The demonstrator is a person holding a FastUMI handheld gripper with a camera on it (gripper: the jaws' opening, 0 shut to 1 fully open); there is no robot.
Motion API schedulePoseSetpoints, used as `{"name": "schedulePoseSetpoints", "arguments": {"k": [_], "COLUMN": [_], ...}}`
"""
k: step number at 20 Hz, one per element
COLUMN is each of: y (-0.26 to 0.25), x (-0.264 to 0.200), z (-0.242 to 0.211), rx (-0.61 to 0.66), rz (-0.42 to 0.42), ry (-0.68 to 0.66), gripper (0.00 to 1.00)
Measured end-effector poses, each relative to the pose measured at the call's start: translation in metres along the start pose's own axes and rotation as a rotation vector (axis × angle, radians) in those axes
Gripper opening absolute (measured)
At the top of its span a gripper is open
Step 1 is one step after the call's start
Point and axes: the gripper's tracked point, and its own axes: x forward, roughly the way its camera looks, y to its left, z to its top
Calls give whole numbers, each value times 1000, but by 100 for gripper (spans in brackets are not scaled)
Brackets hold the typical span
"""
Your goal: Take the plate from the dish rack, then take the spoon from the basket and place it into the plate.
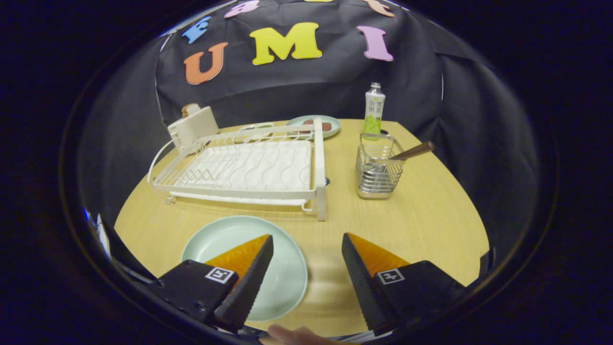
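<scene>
Tongs (306,247) hanging released, nothing btwn fingers. Plate (282,268) lying flat on bench (431,215) under left finger, prob. out of rack (249,167) already. Spoon (407,153) leaning in basket (378,175) at 1 o'clock, handle up for grabbing.

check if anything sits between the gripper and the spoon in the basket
Nothing visible does. The open gripper hangs over bare table; the spoon leans out of the basket beyond its fingers, with the dish rack off to the side.
</scene>
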Motion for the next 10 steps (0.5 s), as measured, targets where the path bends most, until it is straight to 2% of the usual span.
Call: {"name": "schedulePoseSetpoints", "arguments": {"k": [2,10], "y": [-8,-36], "x": [-9,-30], "z": [7,32], "rx": [-12,-10], "rz": [-21,-3], "ry": [-65,-290], "gripper": [97,99]}}
